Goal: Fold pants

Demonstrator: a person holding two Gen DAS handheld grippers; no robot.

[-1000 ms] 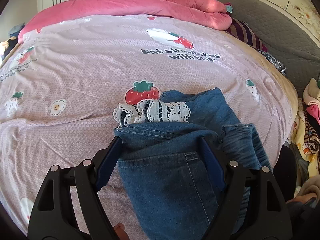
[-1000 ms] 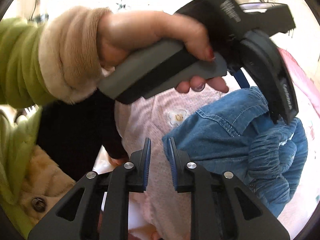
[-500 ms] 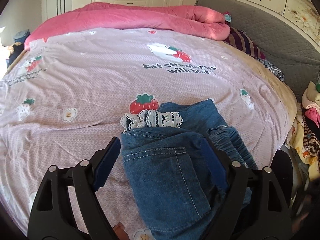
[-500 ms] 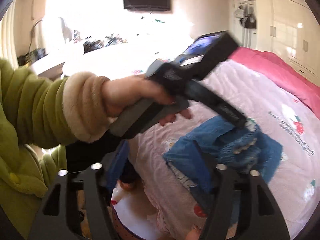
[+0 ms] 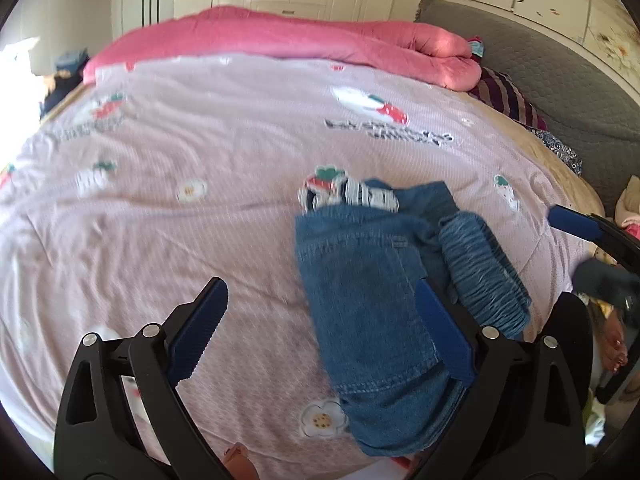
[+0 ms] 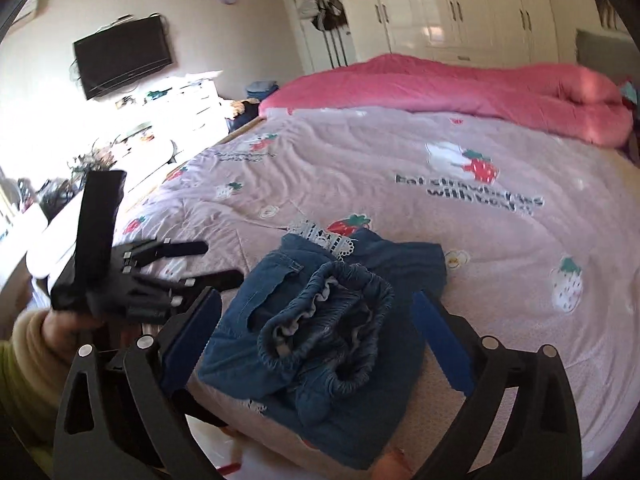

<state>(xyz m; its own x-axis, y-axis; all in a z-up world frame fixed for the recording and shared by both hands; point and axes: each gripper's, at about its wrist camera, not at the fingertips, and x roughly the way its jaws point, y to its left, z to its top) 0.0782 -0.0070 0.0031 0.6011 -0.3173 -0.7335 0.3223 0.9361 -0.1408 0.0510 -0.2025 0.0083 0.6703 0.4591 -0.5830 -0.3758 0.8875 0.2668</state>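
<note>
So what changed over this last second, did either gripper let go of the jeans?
Both did. The left gripper, whose fingers flanked the folded jeans, has just been opening and slid off to the left, so only its right finger overlaps the denim. The right gripper rolled upright and has just been opening from nearly shut; nothing is pinched. The jeans stay folded on the pink bedspread.

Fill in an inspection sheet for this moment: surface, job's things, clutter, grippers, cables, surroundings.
Surface: pink strawberry-print bedsheet, wrinkled.
Job's things: blue denim pants with white lace trim, folded into a bundle near the bed's edge, elastic waistband on top.
Clutter: rolled pink quilt along the far side.
Grippers: left gripper and right gripper both open, jaws just widened, nothing gripped.
Cables: nothing seen.
Surroundings: black wall television, white wardrobe doors, grey padded headboard.
</note>
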